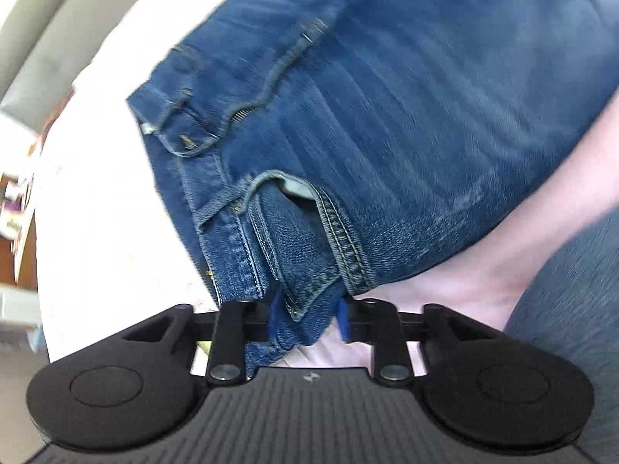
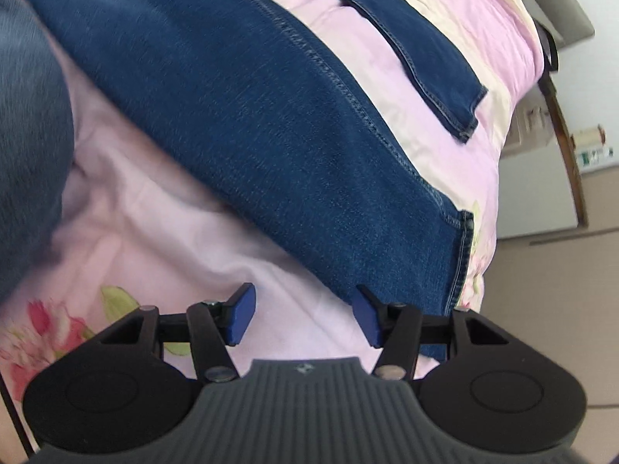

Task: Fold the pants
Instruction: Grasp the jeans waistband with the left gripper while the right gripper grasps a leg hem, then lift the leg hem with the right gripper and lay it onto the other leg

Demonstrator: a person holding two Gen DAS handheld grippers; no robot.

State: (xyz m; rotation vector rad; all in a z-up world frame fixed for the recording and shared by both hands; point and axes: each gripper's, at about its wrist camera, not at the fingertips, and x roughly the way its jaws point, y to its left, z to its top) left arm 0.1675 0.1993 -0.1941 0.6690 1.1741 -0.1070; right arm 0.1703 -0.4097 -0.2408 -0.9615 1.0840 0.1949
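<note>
Blue denim jeans [image 1: 387,123] lie on a pink bedsheet [image 1: 116,212]. In the left wrist view I see the waistband, zipper fly and front pocket. My left gripper [image 1: 309,319] is shut on the waistband edge beside the pocket. In the right wrist view the near leg [image 2: 271,135] runs diagonally to its hem at the lower right, and the far leg [image 2: 425,50] lies apart beyond it. My right gripper [image 2: 305,317] is open and empty just above the sheet, its right finger [image 2: 365,319] by the near leg's lower edge.
The pink sheet [image 2: 162,232] has a flower print at the lower left. The bed's edge is at the right, with floor [image 2: 549,301] and wooden furniture beyond. Grey-blue cloth [image 2: 27,147] fills the left of the right wrist view.
</note>
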